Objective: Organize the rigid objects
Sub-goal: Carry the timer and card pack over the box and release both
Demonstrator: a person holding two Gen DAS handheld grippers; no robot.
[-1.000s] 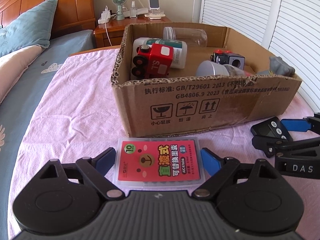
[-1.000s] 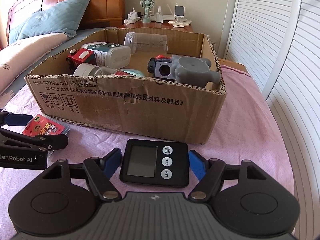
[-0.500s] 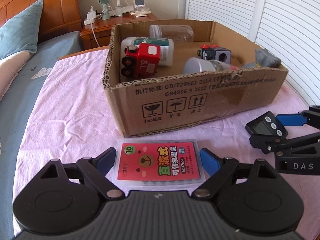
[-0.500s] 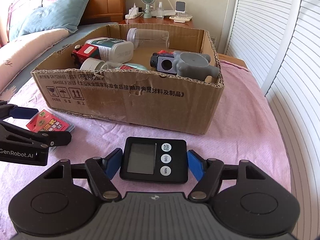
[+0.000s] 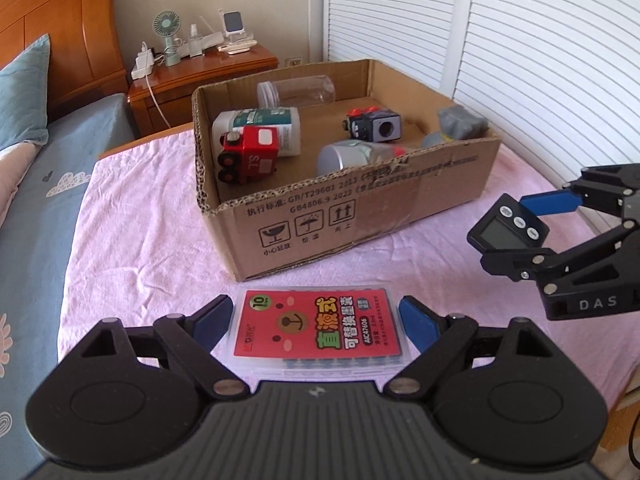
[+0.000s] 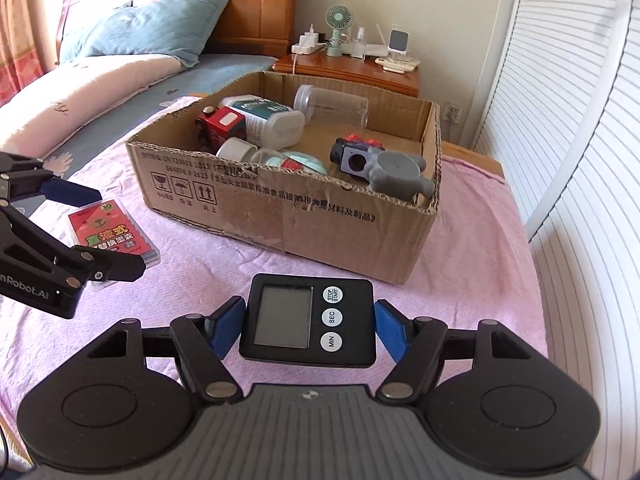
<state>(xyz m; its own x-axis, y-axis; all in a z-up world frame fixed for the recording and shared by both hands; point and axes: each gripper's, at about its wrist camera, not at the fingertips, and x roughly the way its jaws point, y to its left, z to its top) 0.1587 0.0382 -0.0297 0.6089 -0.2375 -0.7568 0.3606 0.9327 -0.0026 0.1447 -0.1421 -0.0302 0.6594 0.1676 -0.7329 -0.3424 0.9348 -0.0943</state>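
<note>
My left gripper (image 5: 316,322) is shut on a clear case with a red label (image 5: 318,330) and holds it above the pink cloth. My right gripper (image 6: 308,326) is shut on a black digital timer (image 6: 308,320) and holds it lifted in front of the cardboard box (image 6: 332,216). The timer also shows in the left wrist view (image 5: 508,228), the red case in the right wrist view (image 6: 114,236). The box (image 5: 360,208) holds a red toy truck (image 5: 250,156), bottles, a clear jar and a grey toy (image 6: 396,174).
A pink cloth (image 5: 140,220) covers the surface under the box. A bed with a blue pillow (image 6: 148,28) lies to the left. A wooden nightstand (image 5: 204,76) with a small fan stands behind. White louvred doors (image 5: 540,40) are on the right.
Both grippers have risen with their objects, and the box now appears lower and farther away. The timer and the red case have lifted off the cloth.
</note>
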